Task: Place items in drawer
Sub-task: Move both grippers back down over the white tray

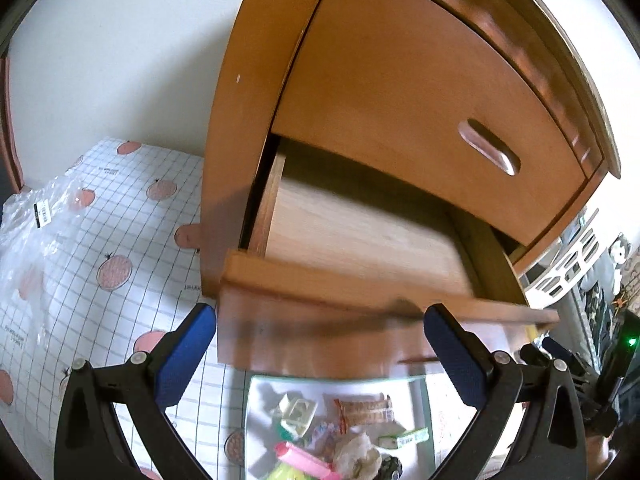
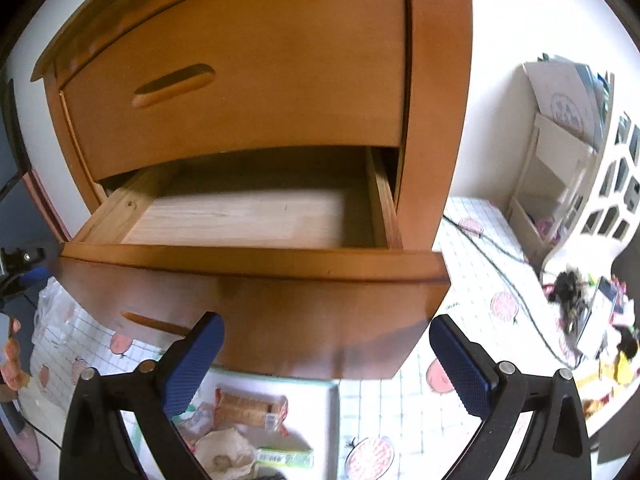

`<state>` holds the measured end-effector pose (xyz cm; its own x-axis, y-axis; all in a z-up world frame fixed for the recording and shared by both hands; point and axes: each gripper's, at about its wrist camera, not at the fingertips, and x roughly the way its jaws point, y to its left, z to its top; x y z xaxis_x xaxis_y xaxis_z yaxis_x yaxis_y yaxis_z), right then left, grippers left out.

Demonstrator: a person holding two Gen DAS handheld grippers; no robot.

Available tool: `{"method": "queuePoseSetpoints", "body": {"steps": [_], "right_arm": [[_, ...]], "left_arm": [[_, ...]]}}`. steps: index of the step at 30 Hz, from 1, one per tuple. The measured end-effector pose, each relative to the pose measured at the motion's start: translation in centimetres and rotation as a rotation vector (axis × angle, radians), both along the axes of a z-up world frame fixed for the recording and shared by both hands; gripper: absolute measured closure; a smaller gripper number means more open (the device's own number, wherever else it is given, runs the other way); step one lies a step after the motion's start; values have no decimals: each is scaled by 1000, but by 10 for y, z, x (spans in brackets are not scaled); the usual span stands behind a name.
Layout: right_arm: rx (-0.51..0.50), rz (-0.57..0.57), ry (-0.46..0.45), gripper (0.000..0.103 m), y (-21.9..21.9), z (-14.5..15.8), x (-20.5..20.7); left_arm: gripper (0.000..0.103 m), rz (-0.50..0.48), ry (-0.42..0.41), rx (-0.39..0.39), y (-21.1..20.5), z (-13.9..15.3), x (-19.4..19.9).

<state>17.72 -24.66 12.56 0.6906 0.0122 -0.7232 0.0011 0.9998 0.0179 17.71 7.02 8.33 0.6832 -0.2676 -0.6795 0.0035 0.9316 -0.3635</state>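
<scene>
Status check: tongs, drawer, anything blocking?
Left tongs open, empty. Right tongs open, empty. Lower drawer pulled out, bare inside. Snacks tray below; nothing blocking.

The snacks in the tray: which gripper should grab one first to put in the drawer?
Probably the left hand-held gripper. It is open, and the tray of snacks sits right between its fingers. The right hand-held gripper is open too, but the tray lies off to its left. The drawer is open.

Two drawers (image 2: 256, 268) — one open, one shut (image 2: 240, 80) — and one tray (image 2: 332, 392) of snacks.
</scene>
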Motion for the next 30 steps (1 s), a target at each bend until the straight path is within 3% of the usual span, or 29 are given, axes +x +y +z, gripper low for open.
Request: {"method": "queuePoseSetpoints", "body": {"steps": [12, 16, 21, 30], "right_arm": [[-4, -35, 32, 0, 22, 5, -15], [-2, -42, 69, 0, 34, -7, -26], [-4, -44, 176, 0, 46, -50, -36], [-16, -39, 369, 0, 64, -123, -57]], "left_arm": [[0, 61, 0, 52, -9, 23, -51], [0, 69, 89, 68, -15, -3, -59], [0, 71, 233, 114, -25, -48, -54], [1, 51, 396, 155, -37, -117, -61]]}}
